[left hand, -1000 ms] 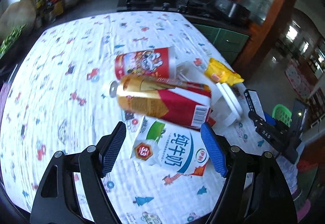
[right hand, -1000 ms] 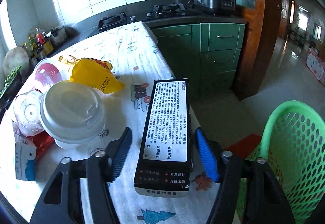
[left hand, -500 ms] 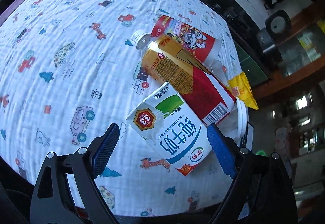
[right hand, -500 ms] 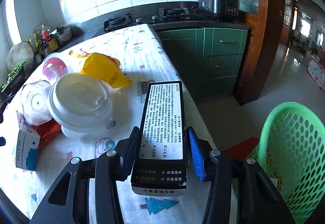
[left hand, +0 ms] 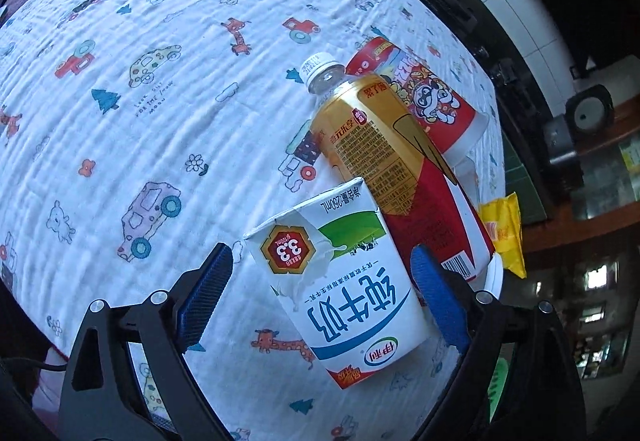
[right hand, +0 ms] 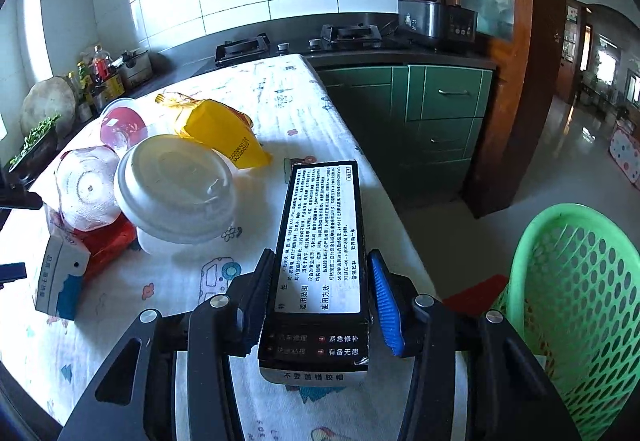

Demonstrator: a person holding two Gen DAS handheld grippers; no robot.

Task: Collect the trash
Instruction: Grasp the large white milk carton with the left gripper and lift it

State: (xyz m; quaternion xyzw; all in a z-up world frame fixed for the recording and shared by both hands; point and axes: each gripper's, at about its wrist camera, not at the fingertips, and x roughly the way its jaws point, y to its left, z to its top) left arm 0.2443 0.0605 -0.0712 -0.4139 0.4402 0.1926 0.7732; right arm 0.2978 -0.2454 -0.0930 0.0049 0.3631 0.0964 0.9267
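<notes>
A white and blue milk carton (left hand: 340, 281) lies on the printed tablecloth between the open fingers of my left gripper (left hand: 320, 297), which do not touch it. A gold and red bottle (left hand: 396, 169) and a red cup (left hand: 424, 101) lie behind it. My right gripper (right hand: 320, 293) is shut on a long black box (right hand: 320, 241) with a white label, near the table's right edge. The green trash basket (right hand: 580, 301) stands on the floor to the right.
A white lidded bowl (right hand: 176, 189), a yellow wrapper (right hand: 220, 133) and a clear plastic cup (right hand: 86, 189) lie left of the black box. The milk carton also shows in the right wrist view (right hand: 60, 281). Green cabinets (right hand: 420, 121) and a stove counter stand behind the table.
My left gripper tilted and came down closer, its open fingers now on either side of the milk carton. My right gripper closed on the black box.
</notes>
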